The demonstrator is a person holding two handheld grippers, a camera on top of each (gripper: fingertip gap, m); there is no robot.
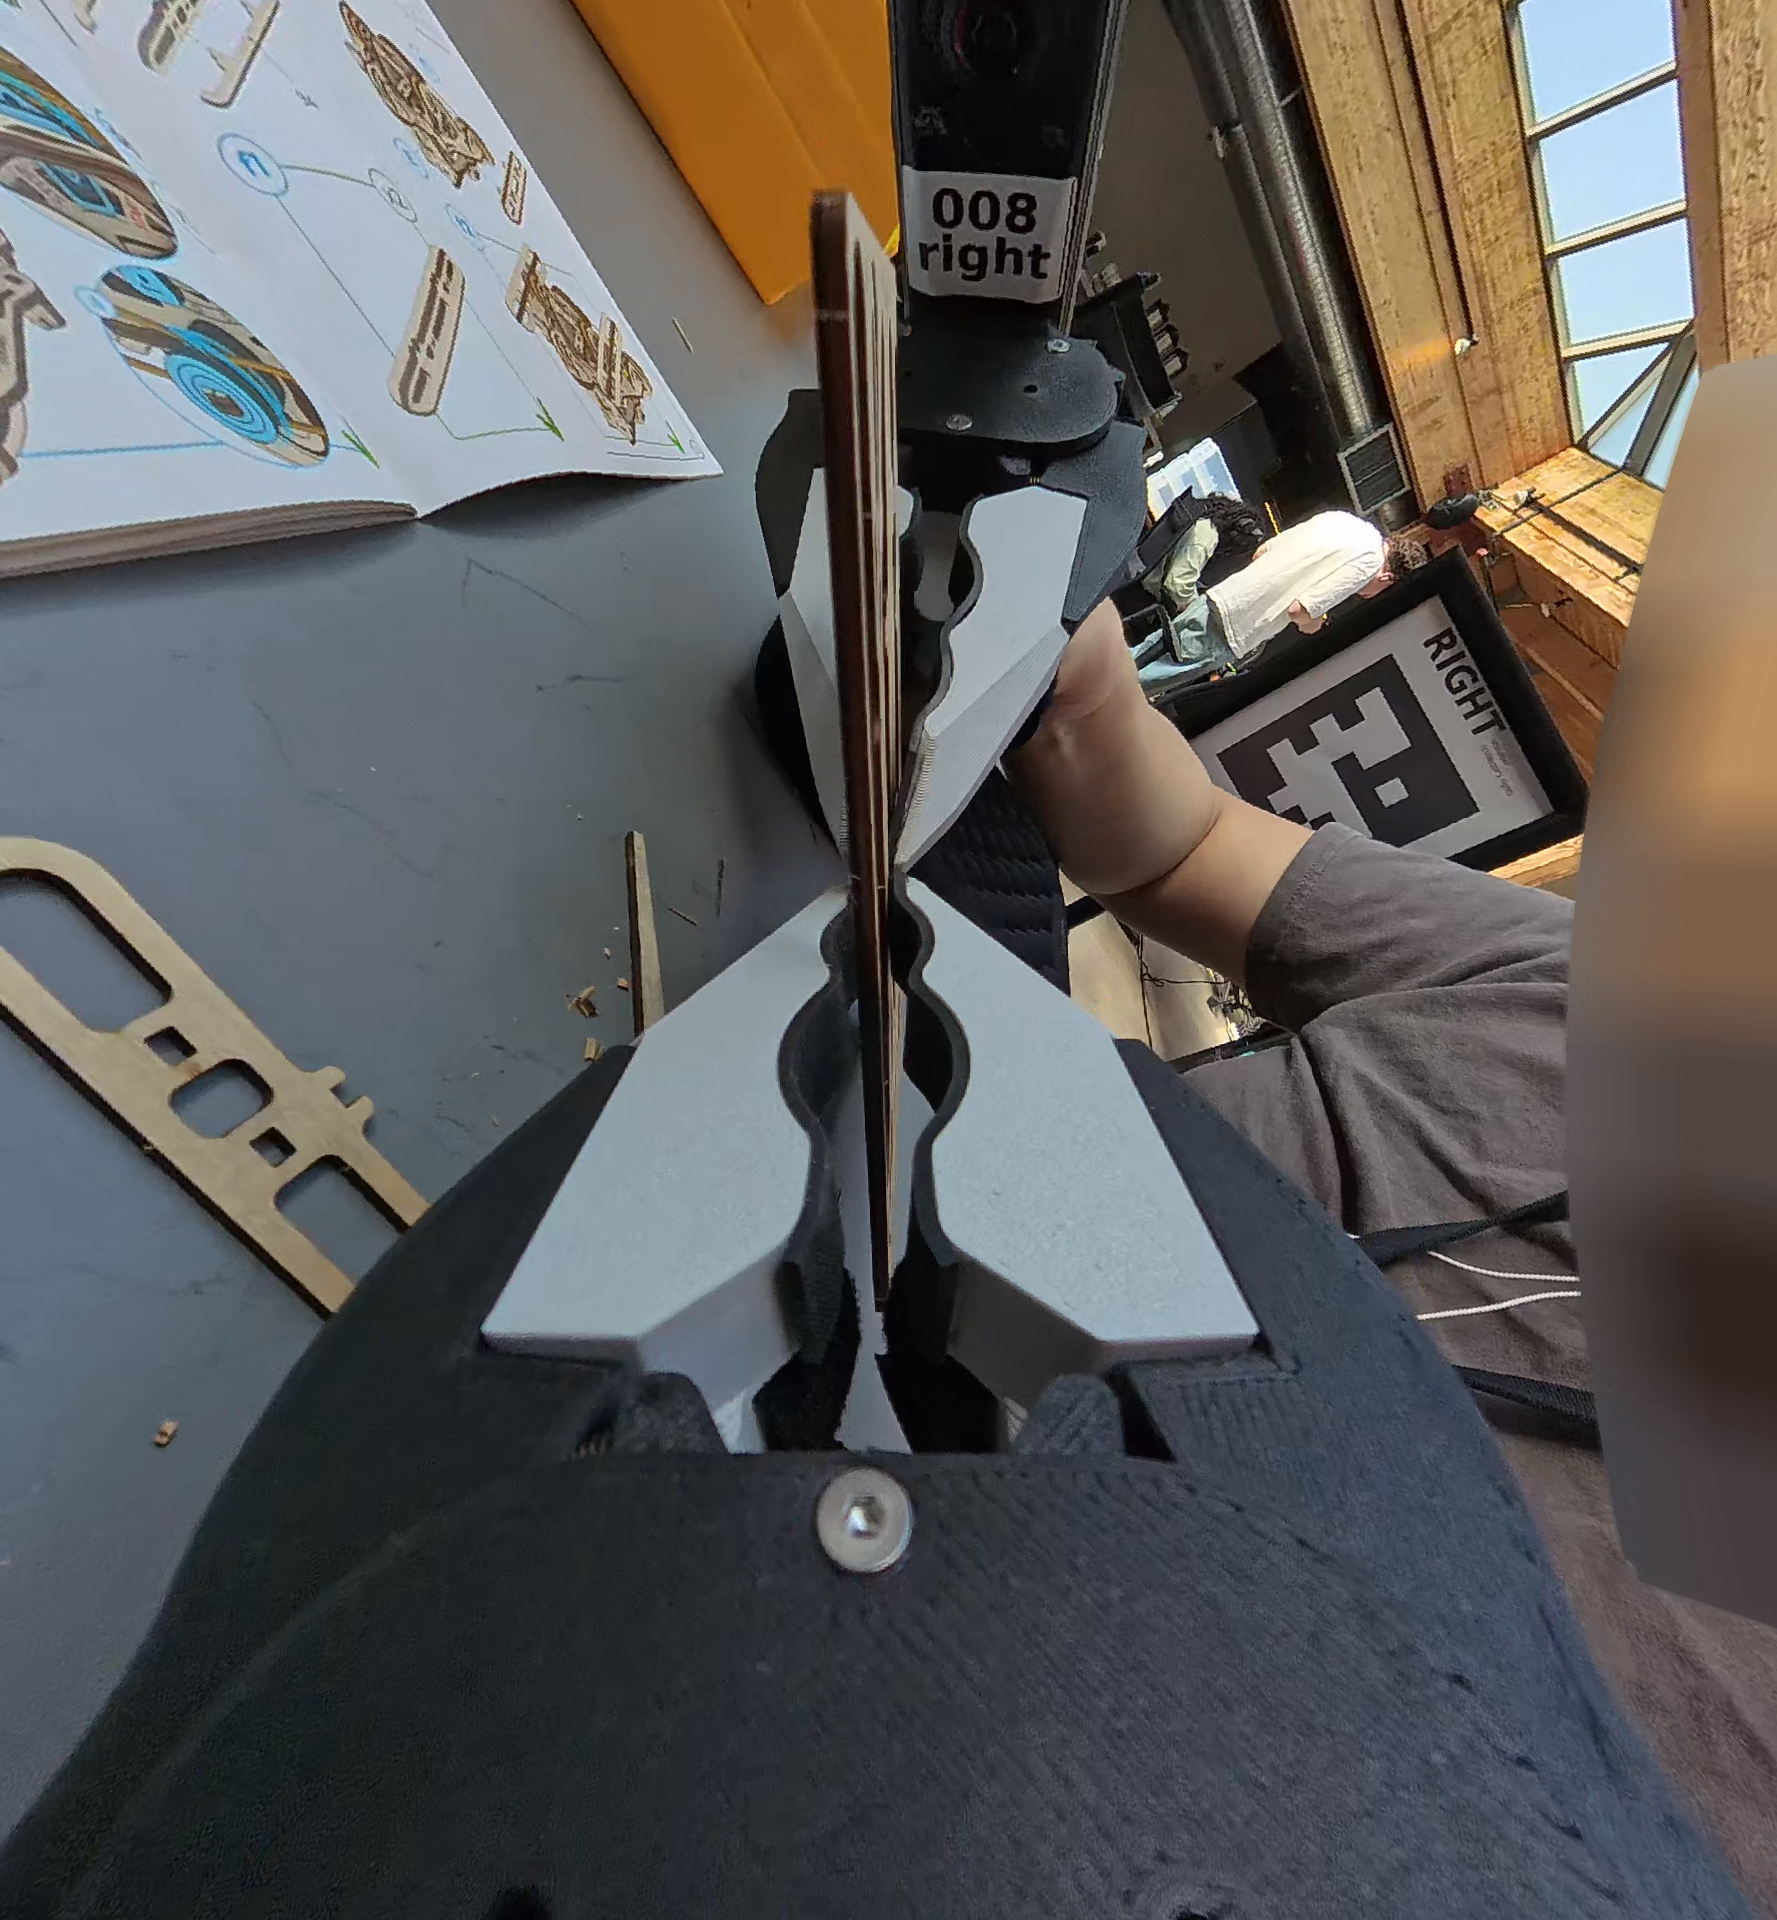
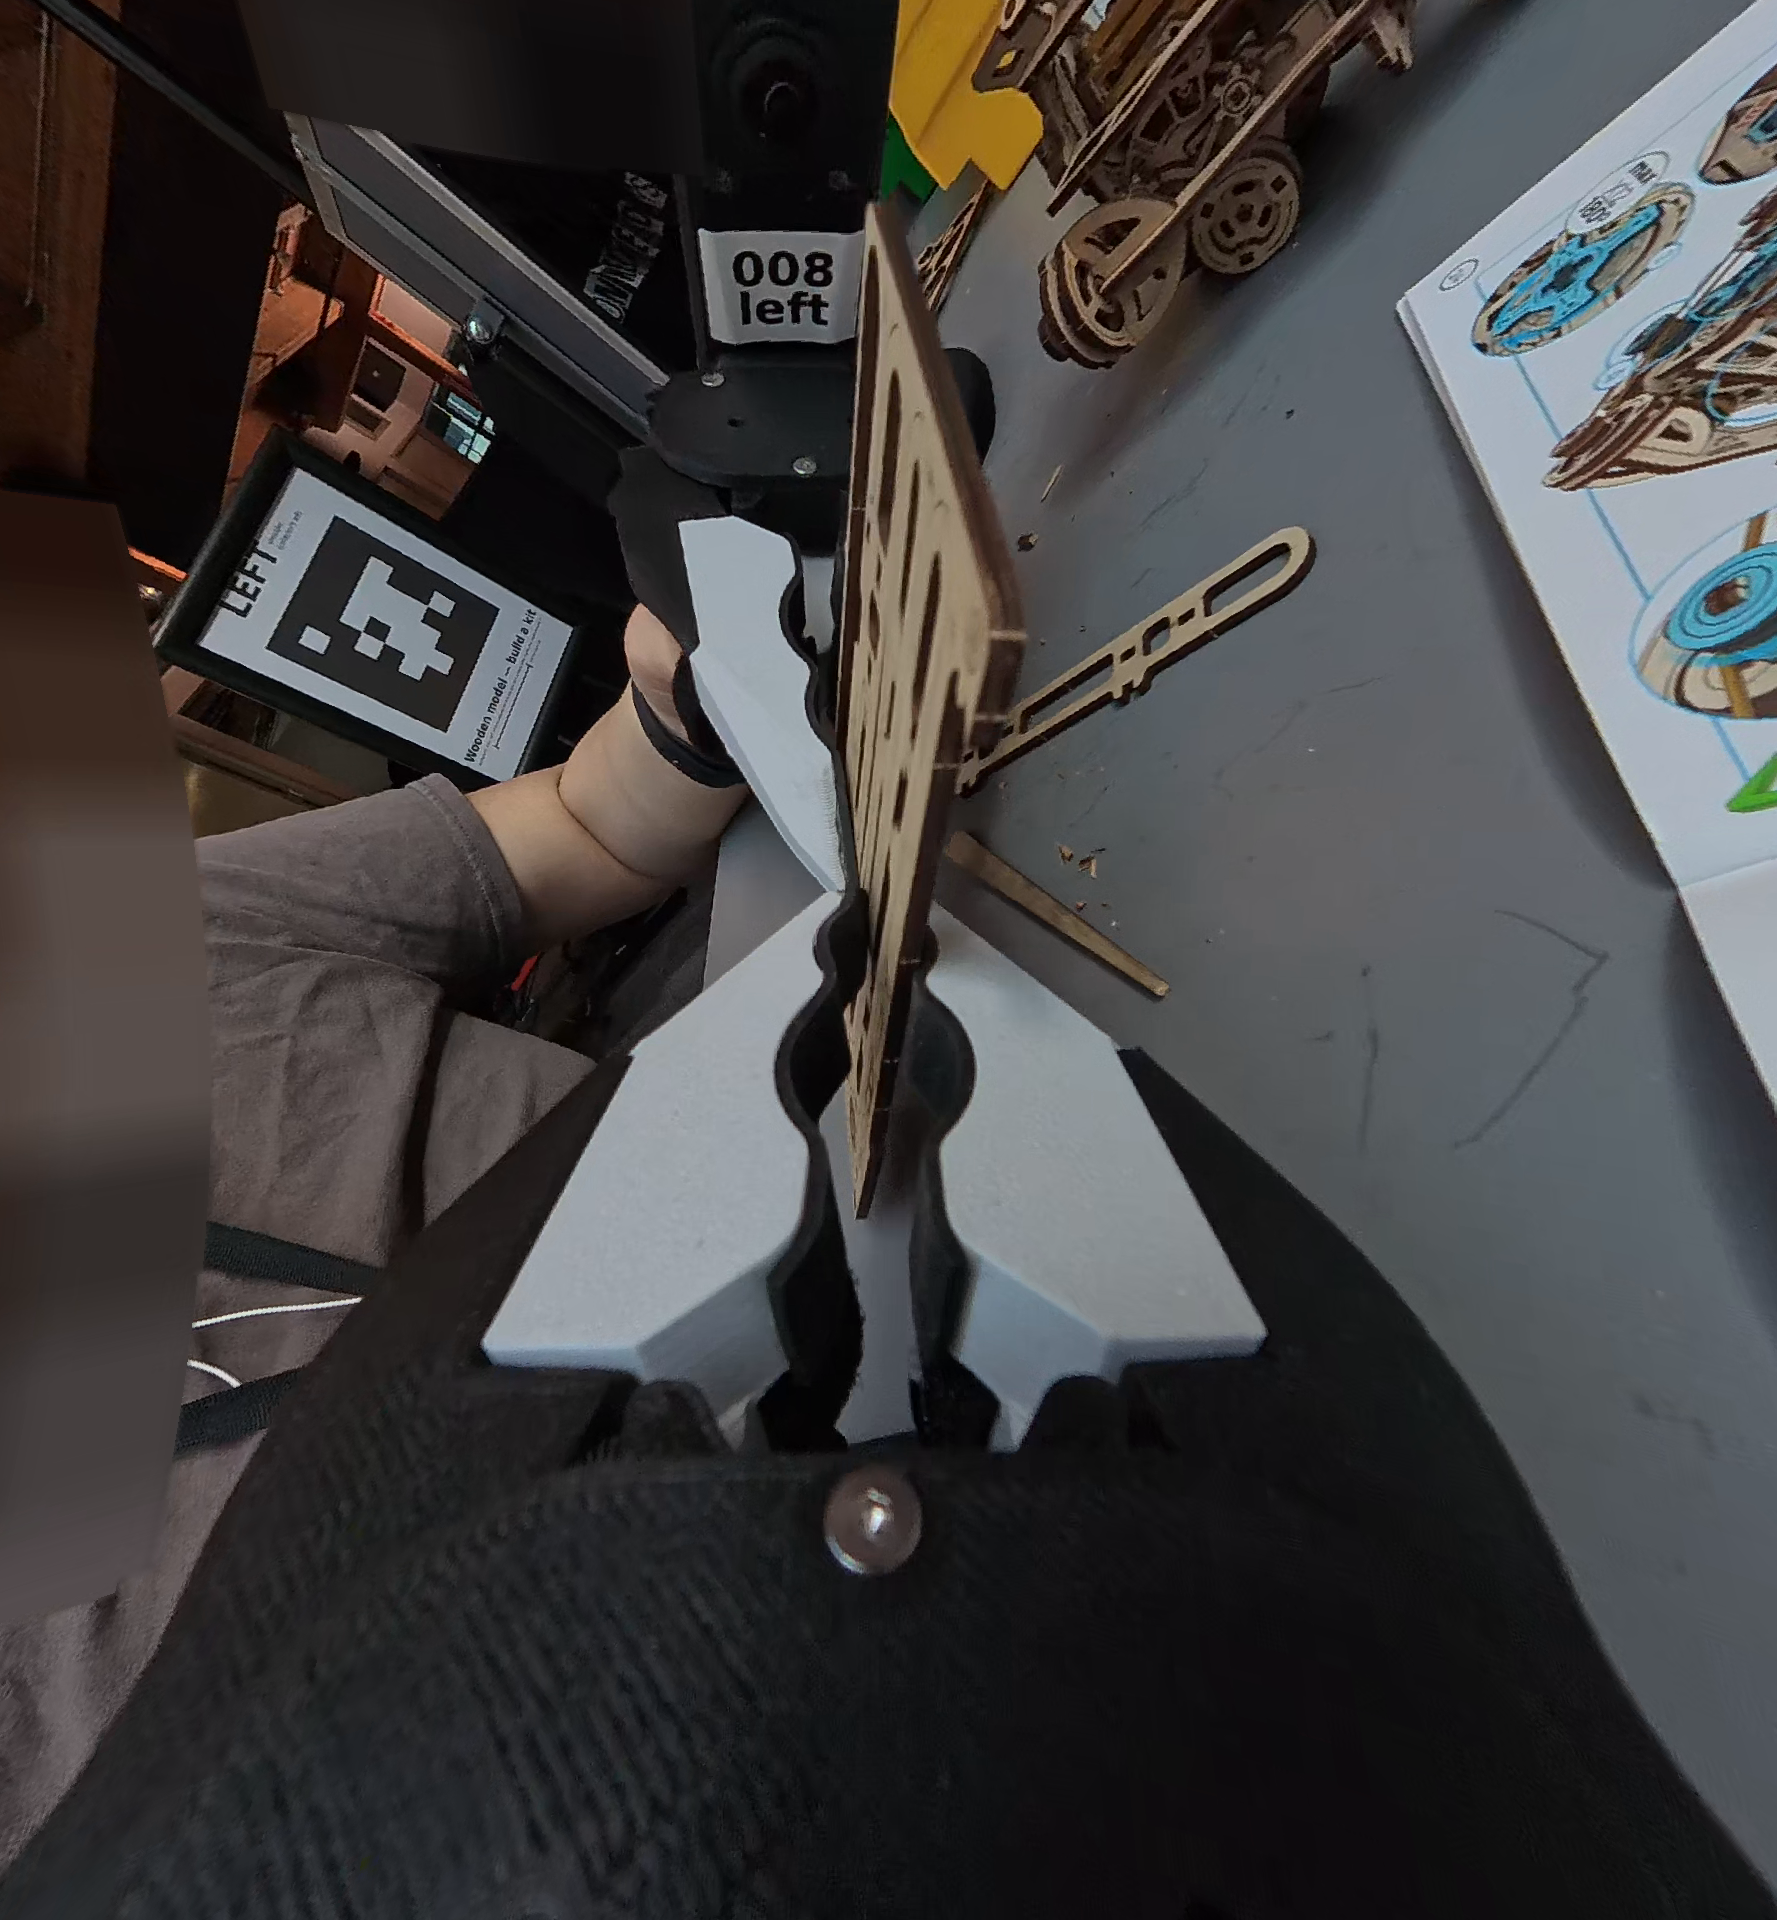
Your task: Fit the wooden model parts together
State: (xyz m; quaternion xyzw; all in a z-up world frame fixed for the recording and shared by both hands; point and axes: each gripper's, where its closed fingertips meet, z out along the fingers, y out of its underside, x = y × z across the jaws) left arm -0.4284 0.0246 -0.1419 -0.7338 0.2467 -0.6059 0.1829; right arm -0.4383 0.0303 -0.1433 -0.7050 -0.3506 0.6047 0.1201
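Observation:
A thin laser-cut wooden sheet is held edge-on above the grey table. My left gripper is shut on its near end. My right gripper faces it tip to tip and is shut on the same sheet from the far side. In the right wrist view the sheet shows its cut-out face, my right gripper clamps its lower part, and one finger of the left gripper shows beyond it. A loose slotted wooden part lies flat on the table; it also shows in the right wrist view.
An open instruction booklet lies at the table's far side. A built wooden vehicle model stands beyond it. A thin wooden stick and chips lie near the grippers. A yellow board and a framed marker sign are nearby. The tips of both grippers are at nearly the same place.

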